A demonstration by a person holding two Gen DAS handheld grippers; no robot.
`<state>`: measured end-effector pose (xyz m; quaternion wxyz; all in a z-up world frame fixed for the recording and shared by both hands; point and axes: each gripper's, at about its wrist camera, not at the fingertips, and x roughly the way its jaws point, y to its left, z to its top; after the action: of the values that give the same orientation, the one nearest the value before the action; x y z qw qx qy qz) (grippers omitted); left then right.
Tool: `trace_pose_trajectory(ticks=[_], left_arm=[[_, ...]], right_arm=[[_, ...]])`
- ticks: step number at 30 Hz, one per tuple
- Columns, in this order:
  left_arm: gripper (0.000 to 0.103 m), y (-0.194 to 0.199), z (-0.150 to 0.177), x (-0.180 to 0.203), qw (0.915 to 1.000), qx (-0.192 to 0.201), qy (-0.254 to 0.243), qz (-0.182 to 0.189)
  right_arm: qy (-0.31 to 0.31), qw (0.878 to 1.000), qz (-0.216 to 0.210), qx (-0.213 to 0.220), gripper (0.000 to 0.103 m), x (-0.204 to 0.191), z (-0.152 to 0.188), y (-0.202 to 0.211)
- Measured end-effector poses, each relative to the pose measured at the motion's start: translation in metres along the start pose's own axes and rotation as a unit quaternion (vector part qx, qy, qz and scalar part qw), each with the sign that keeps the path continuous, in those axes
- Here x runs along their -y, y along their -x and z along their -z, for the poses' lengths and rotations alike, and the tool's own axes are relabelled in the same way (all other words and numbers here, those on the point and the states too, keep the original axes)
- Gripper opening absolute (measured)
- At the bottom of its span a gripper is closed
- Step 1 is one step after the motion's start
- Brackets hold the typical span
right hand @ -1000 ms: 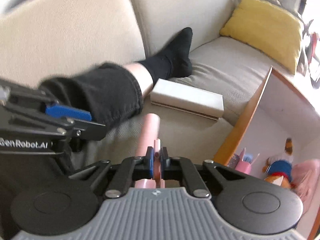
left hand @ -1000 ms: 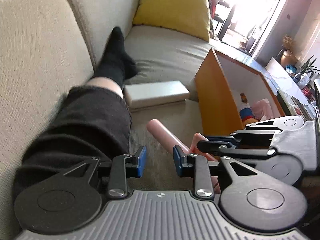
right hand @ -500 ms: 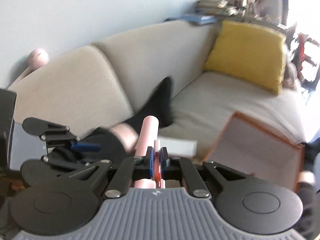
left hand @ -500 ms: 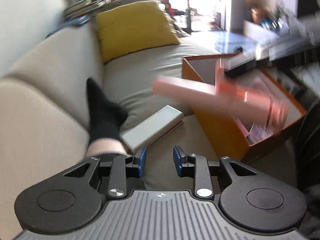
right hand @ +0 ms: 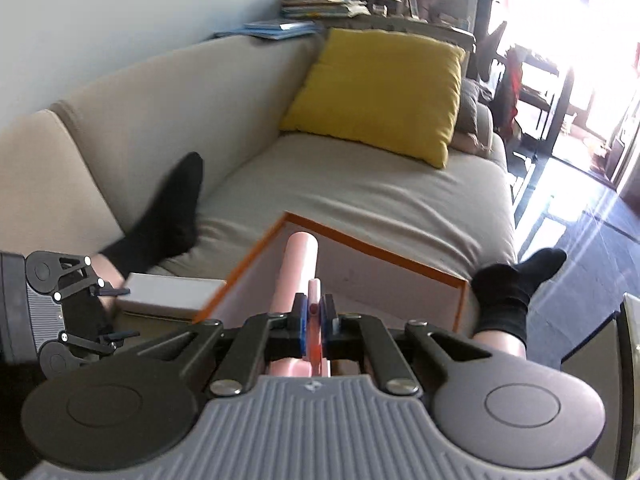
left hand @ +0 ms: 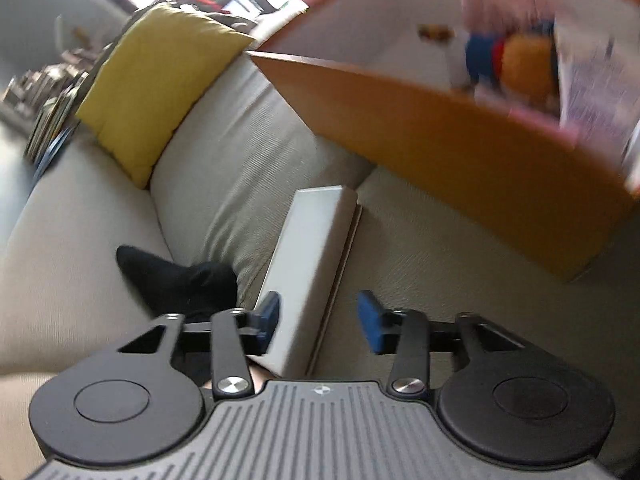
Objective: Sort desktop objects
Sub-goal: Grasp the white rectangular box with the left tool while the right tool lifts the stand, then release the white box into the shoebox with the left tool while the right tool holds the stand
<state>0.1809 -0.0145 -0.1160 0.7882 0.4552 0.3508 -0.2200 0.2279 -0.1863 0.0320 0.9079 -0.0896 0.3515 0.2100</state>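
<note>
1. Right gripper [right hand: 315, 322]: jaws clamped on a thin fin of a pink tube-shaped object [right hand: 301, 276]. Blue pads press it from both sides.
2. The pink object sticks out forward past the fingertips; its round end sits over the orange box [right hand: 400, 258], above the open interior.
3. Orange box rests on the beige sofa [right hand: 352, 188] seat, open top, pale inner walls. In the left wrist view the box [left hand: 460, 140] is blurred; contents read as a blue-and-orange toy [left hand: 508, 60] and some pink and printed items, details unclear.
4. Left gripper [left hand: 318, 320]: jaws opening, pads not pressing anything. White flat box [left hand: 312, 256] lies on the seat below, lined up between the fingers; contact can't be judged.
5. Same white box [right hand: 168, 294] shows in the right wrist view just left of the orange box, with the left gripper [right hand: 116, 314] right beside it.
6. Person's legs in black socks [right hand: 168, 216] lie on the sofa either side of the orange box. Yellow cushion [right hand: 380, 88] is at the back of the sofa, well apart from the work area.
</note>
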Motion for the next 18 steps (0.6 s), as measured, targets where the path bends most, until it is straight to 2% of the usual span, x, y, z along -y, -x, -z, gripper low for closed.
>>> trace_pose_trajectory(ticks=[4,7,10,15,17,18], left_arm=[[0.054,-0.026,-0.003,0.015,0.9971,-0.027,-0.07,-0.015],[0.057,-0.038,-0.003,0.021,0.9942,-0.045,-0.097,-0.016],[0.057,-0.047,0.001,0.027,0.99,-0.052,-0.127,-0.032],[0.056,-0.058,0.0,0.029,0.9864,-0.066,-0.145,-0.041],[0.048,-0.061,-0.003,0.03,0.9845,-0.067,-0.155,-0.049],[0.048,-0.064,-0.003,0.031,0.9838,-0.068,-0.158,-0.053]], right_arm=[[-0.017,1.0,-0.012,-0.012,0.006,0.02,0.004,-0.02],[-0.031,0.999,-0.024,-0.015,0.006,0.03,0.005,-0.034],[-0.039,0.999,-0.034,-0.013,0.006,0.034,0.008,-0.044],[-0.046,0.998,-0.05,-0.016,0.006,0.037,0.012,-0.051],[-0.048,0.997,-0.052,-0.018,0.006,0.039,0.013,-0.055],[-0.049,0.997,-0.052,-0.02,0.006,0.039,0.013,-0.056]])
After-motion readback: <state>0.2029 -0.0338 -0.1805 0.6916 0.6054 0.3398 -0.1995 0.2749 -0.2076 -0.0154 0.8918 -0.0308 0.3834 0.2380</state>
